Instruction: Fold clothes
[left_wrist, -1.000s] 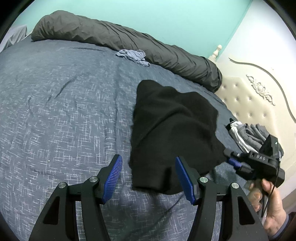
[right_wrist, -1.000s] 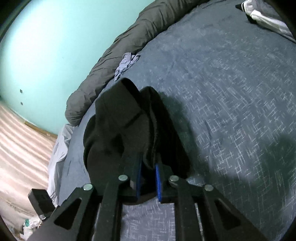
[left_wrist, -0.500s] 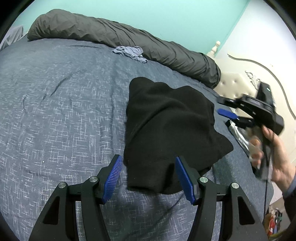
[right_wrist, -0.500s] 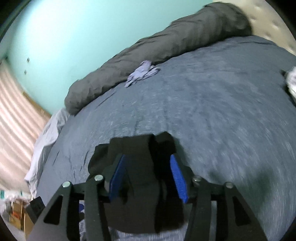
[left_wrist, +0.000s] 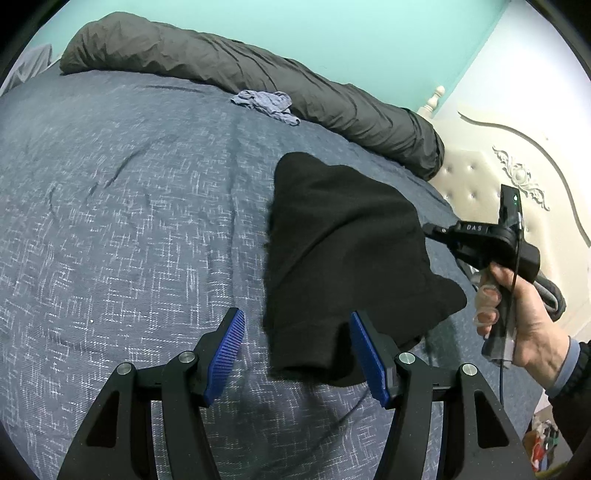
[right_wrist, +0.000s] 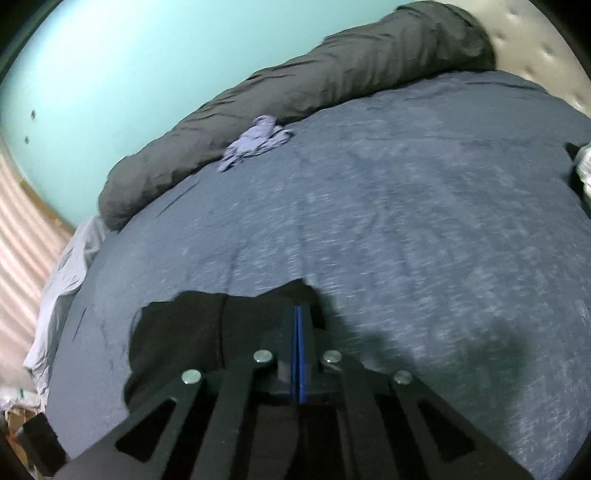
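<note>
My left claw (left_wrist: 297, 350) hangs spread over the bed (left_wrist: 110, 221), blue pads apart, nothing pinched. The black garment (left_wrist: 343, 251) lies flat-ish on the blue-grey cover just ahead of it and a bit to its right; the garment's near hem sits between the two pads as seen from this cam, but the pads don't press it. The cloth is folded over on itself, w/ one corner pointing away from the claw and another poking out to the right.

My right claw (right_wrist: 298, 314) is pressed together, pads meeting w/ no gap, nothing seen between them. The jaws have just been closing. From its own cam the black garment (right_wrist: 192, 325) lies under and left of the tips; can't tell if the tips touch the cloth. From the left cam, the right claw (left_wrist: 430, 229) comes in from the right, its tip at the garment's right edge, w/ my right hand (left_wrist: 524, 317) wrapped on the handle, dark sleeve cuff at the wrist.

Farther ahead of both claws: a long dark grey rolled duvet (left_wrist: 258, 77) runs along the far side of the bed, by the teal wall (left_wrist: 332, 33). A small crumpled pale blue cloth (left_wrist: 266, 105) lies on the cover just in front of that roll, well apart from the black garment. To the right of the left claw, past the bed, a cream tufted headboard (left_wrist: 476, 177) w/ carved trim. Right-cam pic is blurred.
</note>
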